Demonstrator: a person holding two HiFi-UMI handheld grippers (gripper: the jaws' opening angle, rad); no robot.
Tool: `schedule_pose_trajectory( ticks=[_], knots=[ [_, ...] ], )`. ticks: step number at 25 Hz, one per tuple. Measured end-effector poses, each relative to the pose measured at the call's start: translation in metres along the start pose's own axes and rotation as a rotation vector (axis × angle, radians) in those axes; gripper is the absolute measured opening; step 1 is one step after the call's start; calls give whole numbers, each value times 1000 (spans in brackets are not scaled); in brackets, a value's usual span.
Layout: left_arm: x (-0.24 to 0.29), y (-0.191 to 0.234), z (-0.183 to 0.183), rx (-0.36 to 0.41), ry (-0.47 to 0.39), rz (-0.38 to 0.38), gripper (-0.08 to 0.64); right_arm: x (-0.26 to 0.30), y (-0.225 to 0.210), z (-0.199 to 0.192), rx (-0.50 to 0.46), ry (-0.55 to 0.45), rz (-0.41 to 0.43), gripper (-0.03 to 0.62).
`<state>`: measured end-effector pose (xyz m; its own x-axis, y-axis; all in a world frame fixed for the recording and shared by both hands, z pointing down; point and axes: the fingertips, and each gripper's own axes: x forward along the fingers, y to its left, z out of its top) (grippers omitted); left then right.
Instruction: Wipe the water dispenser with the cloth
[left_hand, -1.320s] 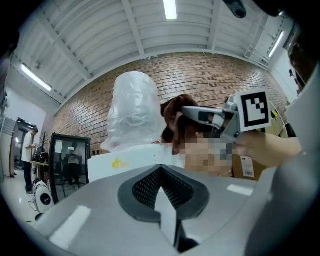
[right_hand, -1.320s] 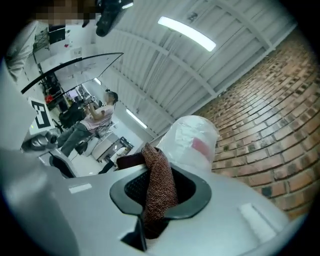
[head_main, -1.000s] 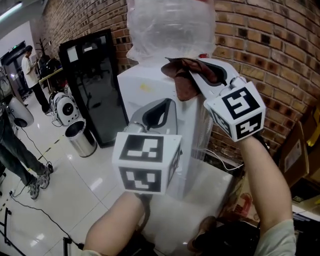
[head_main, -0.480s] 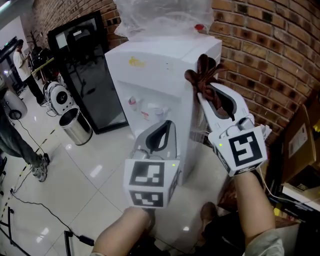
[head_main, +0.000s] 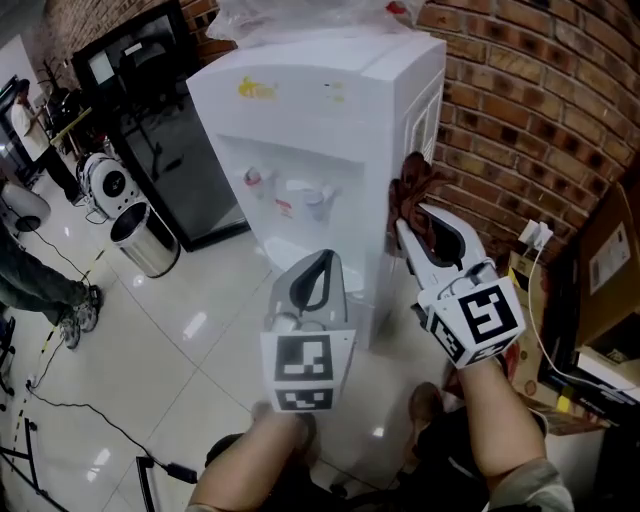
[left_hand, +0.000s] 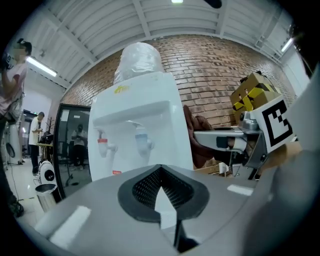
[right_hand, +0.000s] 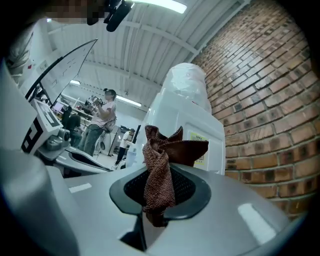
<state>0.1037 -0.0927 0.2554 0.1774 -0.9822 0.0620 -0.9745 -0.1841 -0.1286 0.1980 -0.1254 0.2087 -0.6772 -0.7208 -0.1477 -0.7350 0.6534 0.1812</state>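
**Right gripper (head_main: 411, 226) clamped on the rag, next to the water cooler**

So the right gripper's jaws are nearly closed and pinching a rust-brown woven cloth (right_hand: 159, 175). The left gripper (head_main: 320, 258) sits lower in the head view, in front of the cooler, with its tips together and nothing in them.

The tall white boxy plastic water dispenser (head_main: 330, 110) stands against a red brick wall (head_main: 530, 120), with a clear plastic-wrapped bottle (left_hand: 137, 60) on top.

The cloth is a twisted, crumpled bunch. It sticks up out of the jaws with a couple of pointy corners flaring at the top, right at the dispenser's side panel nearest the wall. I honestly can't tell if it's pressing on the panel.

Up front there's a red tap (left_hand: 103, 145) and a blue tap (left_hand: 141, 141).
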Motion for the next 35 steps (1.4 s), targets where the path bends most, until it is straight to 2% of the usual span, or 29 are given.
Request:
schedule_pose_trajectory(
  ticks=[7,13,21,25,32,35],
  knots=[
    [3,-1,-31,34,28,-8,0,-6,4,-24,39,78,8,78],
    [7,-1,-45,-1,48,0,0,-14,15,-70,88,252,69,78],
    [7,-14,-57,6,70,-6,0,-21,29,-105,165,379,116,78],
    [7,-18,-70,11,83,3,0,-24,34,-134,190,474,137,78],
    [7,-15,-140,13,172,49,0,-28,34,-184,168,618,172,80],
    [6,-9,-176,-17,226,84,0,-31,36,-206,183,683,198,80]
  ],
)
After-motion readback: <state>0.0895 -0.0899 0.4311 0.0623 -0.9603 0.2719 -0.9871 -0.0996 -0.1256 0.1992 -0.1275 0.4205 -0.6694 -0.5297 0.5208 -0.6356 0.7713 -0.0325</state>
